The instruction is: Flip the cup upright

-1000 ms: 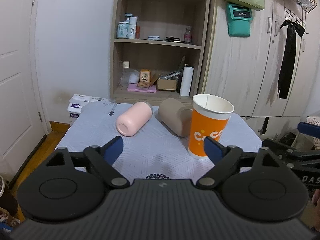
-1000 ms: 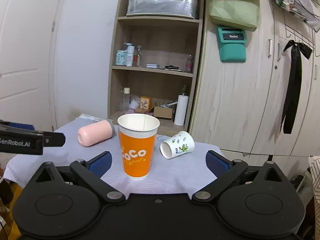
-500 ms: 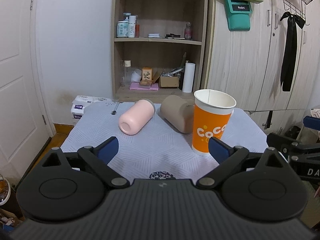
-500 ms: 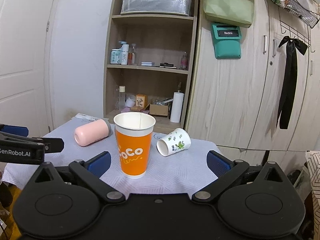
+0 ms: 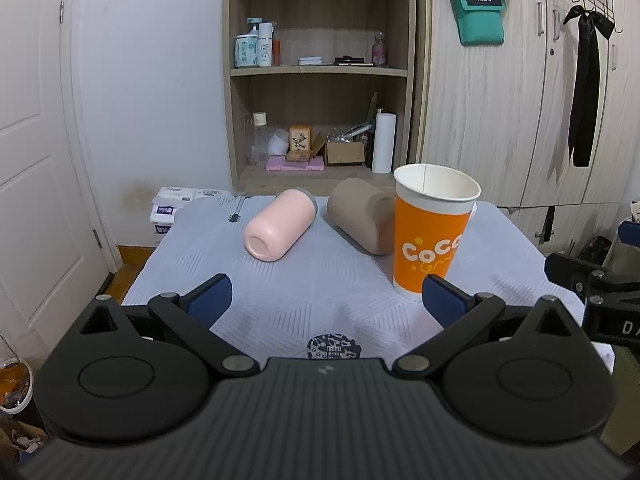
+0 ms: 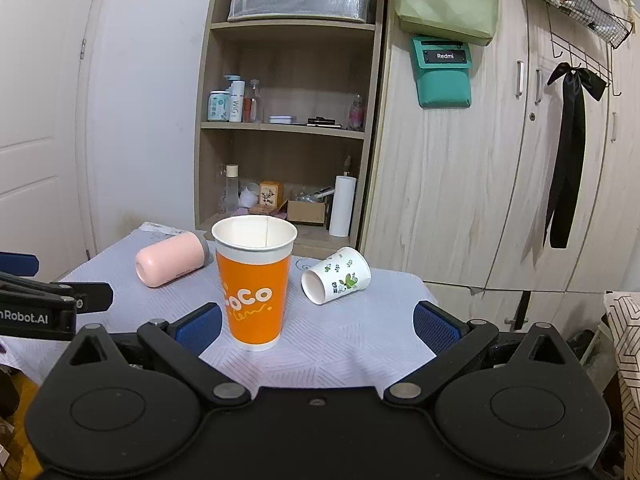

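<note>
An orange paper cup (image 5: pixel 430 236) stands upright on the table with its mouth up; it also shows in the right wrist view (image 6: pixel 254 286). A pink cup (image 5: pixel 279 224) lies on its side at the back left, seen too in the right wrist view (image 6: pixel 172 260). A beige cup (image 5: pixel 360 218) lies on its side behind the orange one. A small white cup with green leaves (image 6: pixel 336 280) lies on its side at the right. My left gripper (image 5: pixel 326 300) is open and empty, back from the cups. My right gripper (image 6: pixel 318 326) is open and empty, just short of the orange cup.
The table (image 5: pixel 320 280) has a pale blue-grey patterned cloth. Behind it stand a wooden shelf unit (image 5: pixel 320 80) with bottles and boxes and a wardrobe (image 6: pixel 500 160). A white door (image 5: pixel 32 160) is at the left. Tissue packs (image 5: pixel 172 204) lie by the table's far left corner.
Both grippers have drawn back a little from the table and tilted slightly up. The cups have not moved.
</note>
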`<state>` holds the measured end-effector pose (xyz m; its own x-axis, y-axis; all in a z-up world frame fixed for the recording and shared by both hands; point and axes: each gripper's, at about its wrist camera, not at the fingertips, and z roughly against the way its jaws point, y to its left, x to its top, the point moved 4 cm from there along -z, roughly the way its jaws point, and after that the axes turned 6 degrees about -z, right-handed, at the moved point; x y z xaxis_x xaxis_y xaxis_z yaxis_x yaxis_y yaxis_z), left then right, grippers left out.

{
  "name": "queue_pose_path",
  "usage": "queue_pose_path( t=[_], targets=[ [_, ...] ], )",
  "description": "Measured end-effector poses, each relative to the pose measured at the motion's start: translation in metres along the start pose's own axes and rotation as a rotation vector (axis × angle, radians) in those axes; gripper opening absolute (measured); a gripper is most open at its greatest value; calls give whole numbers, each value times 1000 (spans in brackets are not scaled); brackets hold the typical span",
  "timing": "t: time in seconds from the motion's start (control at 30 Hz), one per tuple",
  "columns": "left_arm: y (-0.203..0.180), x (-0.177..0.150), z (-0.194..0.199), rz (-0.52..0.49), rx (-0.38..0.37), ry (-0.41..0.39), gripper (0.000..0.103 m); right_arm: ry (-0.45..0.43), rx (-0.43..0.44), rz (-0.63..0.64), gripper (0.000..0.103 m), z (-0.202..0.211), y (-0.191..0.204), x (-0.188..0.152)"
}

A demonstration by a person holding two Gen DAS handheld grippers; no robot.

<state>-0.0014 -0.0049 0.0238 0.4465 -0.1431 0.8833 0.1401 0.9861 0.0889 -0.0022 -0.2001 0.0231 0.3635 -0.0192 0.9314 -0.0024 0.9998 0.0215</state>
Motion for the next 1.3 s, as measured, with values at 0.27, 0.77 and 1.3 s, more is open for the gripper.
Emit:
queue_pose_path(
  t=[0.27,0.77,1.3],
  targets=[
    [2,-3,-8,4,27,53,103,9,-13,-10,103,-3,-3,-1],
    [3,-3,-10,-6,40,92,103,14,-29,-30,103,-4,-7,-2],
    [9,-4,-9,16,64,78,103,17,-33,-32,103,-5,-7,-3]
  ],
)
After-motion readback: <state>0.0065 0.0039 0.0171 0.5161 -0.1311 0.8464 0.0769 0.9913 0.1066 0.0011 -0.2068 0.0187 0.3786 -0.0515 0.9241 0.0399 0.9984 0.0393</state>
